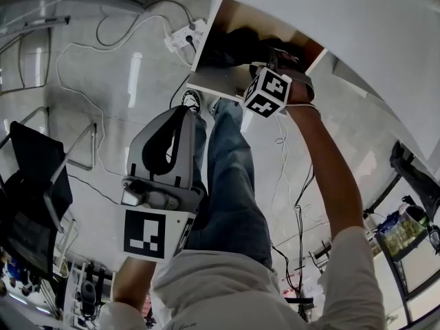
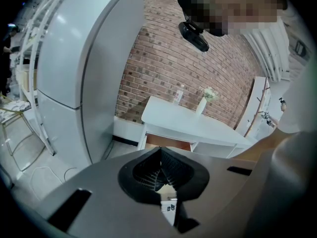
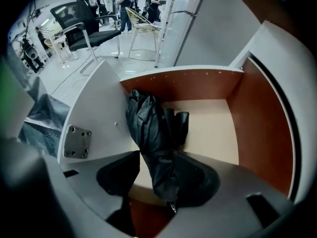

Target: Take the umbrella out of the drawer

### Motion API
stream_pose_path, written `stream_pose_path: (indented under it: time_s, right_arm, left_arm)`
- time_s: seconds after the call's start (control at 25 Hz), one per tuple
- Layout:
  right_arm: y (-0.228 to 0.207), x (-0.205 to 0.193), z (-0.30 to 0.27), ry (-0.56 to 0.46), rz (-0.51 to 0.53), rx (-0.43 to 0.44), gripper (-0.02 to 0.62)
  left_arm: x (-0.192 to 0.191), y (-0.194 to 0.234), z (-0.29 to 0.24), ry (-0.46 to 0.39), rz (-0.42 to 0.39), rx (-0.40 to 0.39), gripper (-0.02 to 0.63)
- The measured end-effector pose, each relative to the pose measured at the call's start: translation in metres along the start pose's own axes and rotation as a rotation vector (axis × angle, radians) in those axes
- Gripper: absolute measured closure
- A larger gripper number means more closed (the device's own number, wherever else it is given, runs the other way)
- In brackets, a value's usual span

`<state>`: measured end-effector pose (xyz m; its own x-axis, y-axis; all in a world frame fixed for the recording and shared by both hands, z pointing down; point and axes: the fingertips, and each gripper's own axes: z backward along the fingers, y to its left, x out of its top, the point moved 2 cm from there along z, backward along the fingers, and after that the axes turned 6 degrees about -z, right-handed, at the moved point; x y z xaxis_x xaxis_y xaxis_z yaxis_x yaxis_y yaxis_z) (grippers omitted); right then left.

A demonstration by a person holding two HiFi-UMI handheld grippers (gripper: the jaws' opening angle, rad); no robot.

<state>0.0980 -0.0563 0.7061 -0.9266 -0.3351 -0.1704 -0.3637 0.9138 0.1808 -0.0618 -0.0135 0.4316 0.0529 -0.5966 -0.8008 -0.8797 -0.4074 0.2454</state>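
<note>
The folded black fabric umbrella is lying inside the open drawer with the white front and reddish-brown wooden walls. It is resting on the pale floor, close to the left-hand wall as the right gripper view shows it. Its long axis is running from the drawer's back wall toward the camera, so the bundle is lying lengthwise through the gap between the jaws and crosswise to their closing direction.

The right hand-held gripper is pointing steeply down into the drawer with its jaws spread, one on each side of the umbrella's near end. The left-hand jaw is sitting just beside the fabric. The right-hand pad may be brushing it, though with black on black that is hard to tell. Nothing looks pinched.

The left hand-held gripper is hovering well apart from the drawer, above the person's legs in the head view. Its ribbed pads are pressed together on nothing.

The right hand is clearly the nearer one and is already straddling the target. The coming move probably calls for closing across the umbrella's narrow width, then lifting it up clear of the drawer walls. The loose folds may give under the pads, and a grip this near one end could let the far end sag or drag on the way out.
</note>
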Motion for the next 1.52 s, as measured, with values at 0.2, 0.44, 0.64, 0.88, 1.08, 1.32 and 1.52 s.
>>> stream_pose_path:
  time_s: [0.2,0.44,0.64,0.88,1.08,1.32,1.52]
  right_arm:
    - [-0.001,0.002,-0.010,0.004,0.033,-0.007,0.353]
    - [-0.001,-0.001,-0.023,0.033,0.114,-0.020,0.342]
    - [-0.001,-0.002,-0.029,0.052,0.156,-0.029,0.331]
    - [0.001,-0.003,-0.038,0.072,0.210,-0.018,0.310]
    - [-0.002,-0.002,-0.043,0.072,0.201,-0.026,0.307]
    - [-0.001,-0.002,-0.047,0.080,0.214,-0.012,0.305]
    - [-0.002,-0.003,-0.050,0.083,0.237,-0.024,0.301]
  left_arm:
    - [-0.002,0.004,-0.007,0.010,0.000,0.001,0.588]
    - [-0.007,0.007,-0.012,0.021,0.004,0.001,0.588]
    - [-0.011,0.007,-0.012,0.030,0.007,0.003,0.588]
    - [-0.017,0.005,-0.015,0.041,0.021,0.000,0.588]
    - [-0.019,-0.002,-0.020,0.048,0.002,-0.039,0.588]
    - [-0.023,-0.004,-0.023,0.056,0.017,-0.028,0.588]
    - [-0.022,-0.002,-0.026,0.047,0.028,-0.027,0.588]
